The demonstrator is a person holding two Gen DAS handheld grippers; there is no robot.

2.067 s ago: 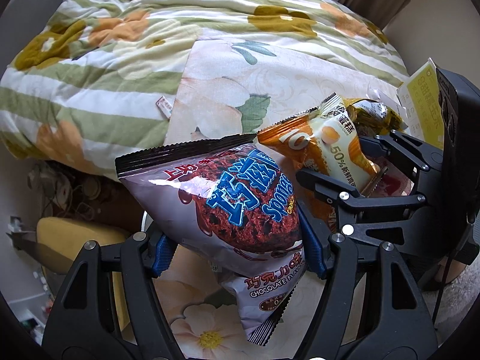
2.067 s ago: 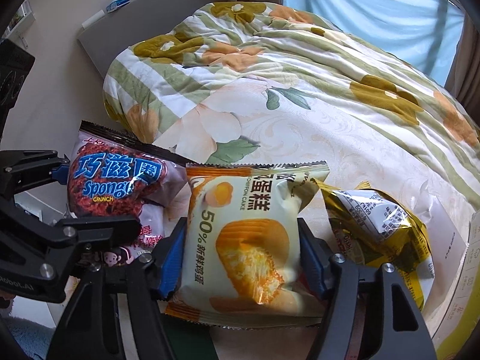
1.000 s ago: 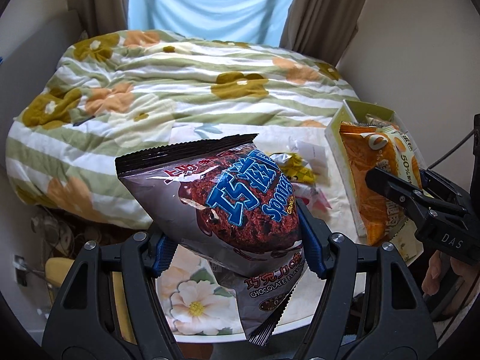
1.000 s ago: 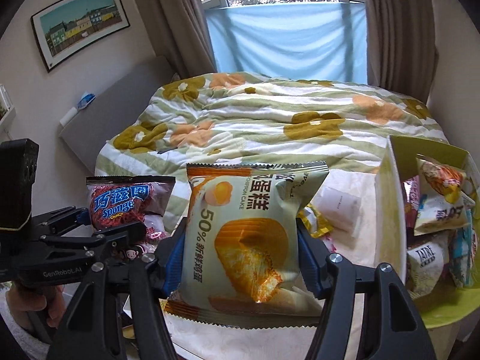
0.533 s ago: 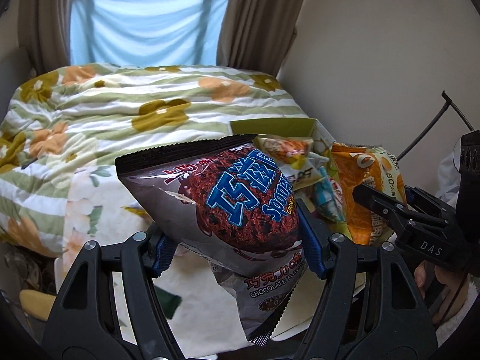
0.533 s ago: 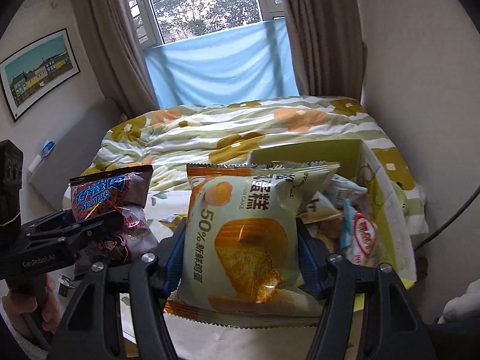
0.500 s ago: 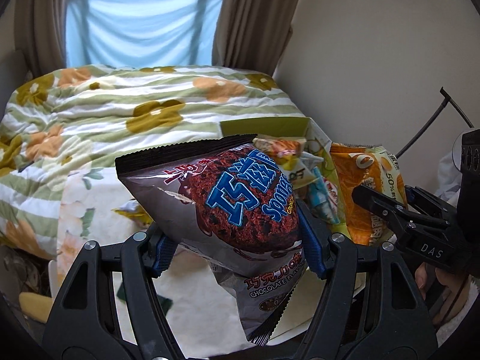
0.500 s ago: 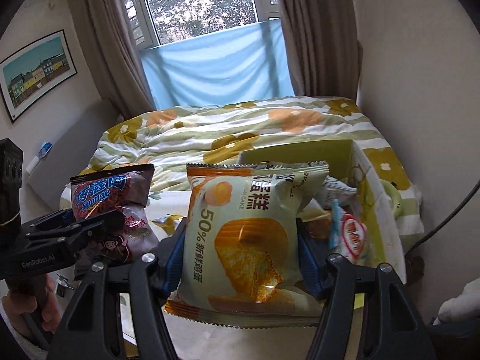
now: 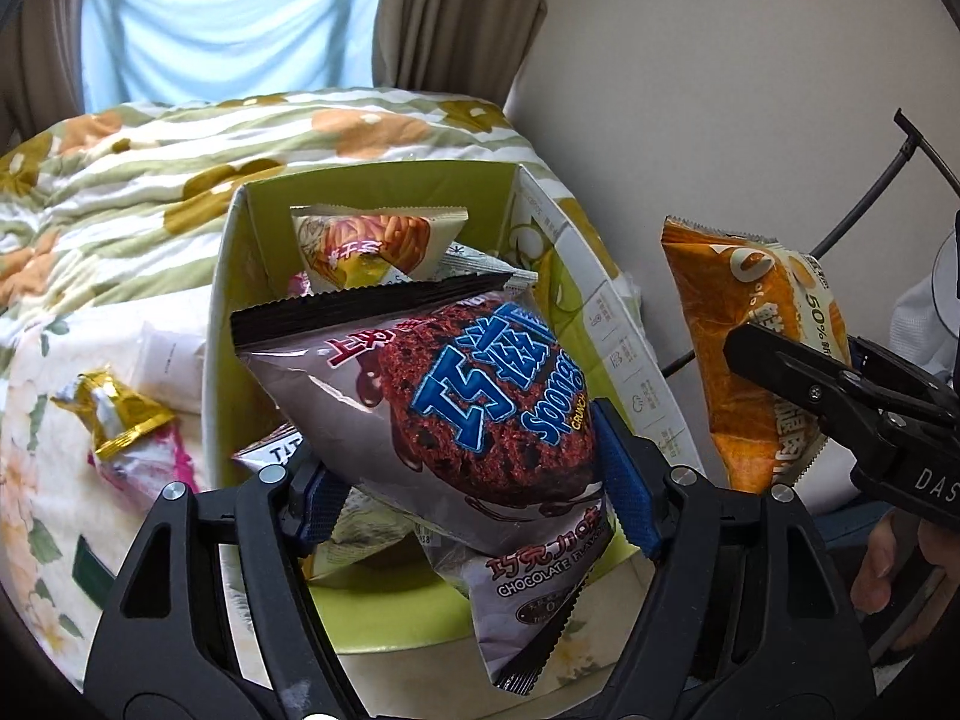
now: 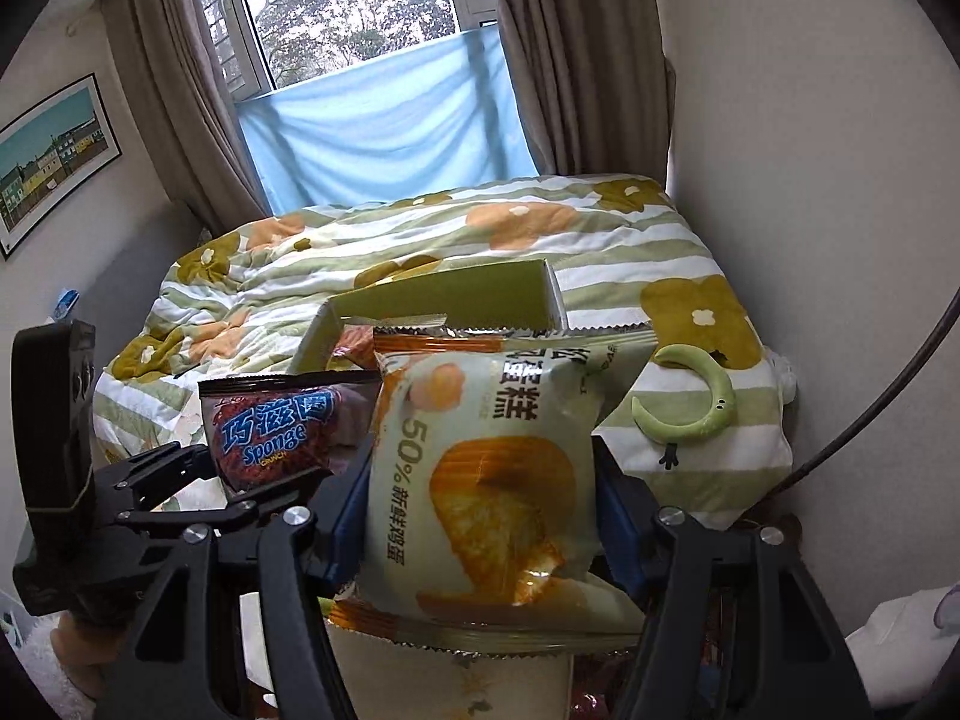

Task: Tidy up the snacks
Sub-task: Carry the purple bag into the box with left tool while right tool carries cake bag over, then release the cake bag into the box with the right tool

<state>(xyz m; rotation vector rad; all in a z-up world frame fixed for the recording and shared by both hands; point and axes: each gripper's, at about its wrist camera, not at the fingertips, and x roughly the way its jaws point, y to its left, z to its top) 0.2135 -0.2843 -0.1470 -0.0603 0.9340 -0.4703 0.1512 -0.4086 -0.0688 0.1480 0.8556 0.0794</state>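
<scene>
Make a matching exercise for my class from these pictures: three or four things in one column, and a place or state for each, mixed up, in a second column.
Things
1. chocolate snack bag
2. cake packet
3. gold wrapper
4. green box

Places or states
A. lying on the flowered cloth, left of the box
B. clamped in the left gripper
C. open at the top, with snacks inside
D. clamped in the right gripper

Pairs: 1-B, 2-D, 3-A, 4-C
</scene>
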